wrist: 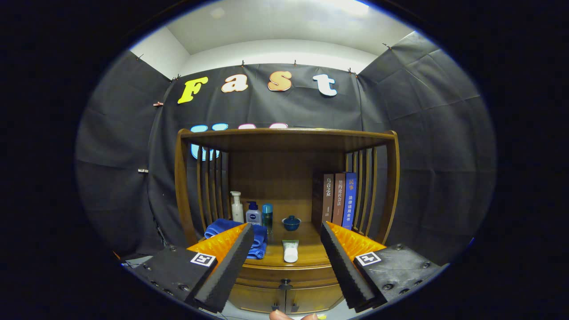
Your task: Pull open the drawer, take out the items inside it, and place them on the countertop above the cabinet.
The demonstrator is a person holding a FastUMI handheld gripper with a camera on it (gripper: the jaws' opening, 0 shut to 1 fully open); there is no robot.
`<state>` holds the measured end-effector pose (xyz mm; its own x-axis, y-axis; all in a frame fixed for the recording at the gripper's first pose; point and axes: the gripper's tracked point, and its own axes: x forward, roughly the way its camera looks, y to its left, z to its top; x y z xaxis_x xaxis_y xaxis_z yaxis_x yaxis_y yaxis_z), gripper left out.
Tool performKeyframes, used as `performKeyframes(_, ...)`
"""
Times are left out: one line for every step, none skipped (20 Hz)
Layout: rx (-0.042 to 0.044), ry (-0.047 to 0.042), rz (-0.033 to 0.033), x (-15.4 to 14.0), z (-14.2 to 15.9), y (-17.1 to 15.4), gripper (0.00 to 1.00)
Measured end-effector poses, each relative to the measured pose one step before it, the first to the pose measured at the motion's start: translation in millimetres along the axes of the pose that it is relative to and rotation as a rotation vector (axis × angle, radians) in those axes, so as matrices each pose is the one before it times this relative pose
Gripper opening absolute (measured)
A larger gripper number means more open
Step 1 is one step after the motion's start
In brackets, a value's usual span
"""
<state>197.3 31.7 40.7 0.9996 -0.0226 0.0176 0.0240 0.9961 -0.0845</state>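
drawer [286, 274] sits shut under the desk [311, 255] of the wooden cabinet, its long axis running left to right, front face toward us, small dark knob [285, 282] at mid-front. the hand-held gripper [287, 266] hangs wide open and empty, knob between its fingers and a little beyond. a tube [290, 251], blue cloth [260, 242], bottles [253, 213] and a teal bowl [291, 222] lie on the desk, so this fits drawer unopened or shut again. any pull should be straight toward us.
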Motion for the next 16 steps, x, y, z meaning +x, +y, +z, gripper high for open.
performKeyframes(-0.00343,-0.00560,-0.00210,0.57,1.69,-0.79,0.98)
performKeyframes(-0.00152,-0.00788,-0.00156,-1.33,1.20,-0.82,0.98)
performKeyframes(-0.00116,-0.00292,-0.00078,1.06,0.26,0.43,0.98)
performKeyframes(-0.00158,-0.00276,0.00039,-2.31,1.49,0.36,0.98)
performKeyframes(-0.00064,0.00330,-0.00065,0.90,-1.84,0.68,0.98)
performKeyframes(-0.00062,0.00397,0.00229,-1.13,-2.09,-0.13,0.98)
performKeyframes(0.00127,0.00404,0.00208,1.44,-1.78,1.54,0.98)
performKeyframes(0.00127,0.00192,0.00051,-0.32,0.03,-0.04,0.98)
performKeyframes(0.00060,0.00052,-0.00062,0.33,-0.86,0.71,0.98)
performKeyframes(-0.00104,0.00091,-0.00123,-0.33,-0.55,-0.26,0.98)
performKeyframes(-0.00105,-0.00238,-0.00091,1.64,-0.50,-0.11,0.98)
performKeyframes(-0.00004,-0.00083,-0.00108,-0.45,-0.76,0.12,0.98)
performKeyframes(-0.00044,-0.00085,-0.00292,0.60,-0.20,0.24,0.98)
performKeyframes(0.00184,-0.00351,-0.00050,-0.24,0.69,-0.21,0.98)
performKeyframes(0.00113,0.00071,0.00103,1.36,-0.34,1.16,0.98)
performKeyframes(0.00194,-0.00095,0.00143,-0.85,-0.52,0.09,0.98)
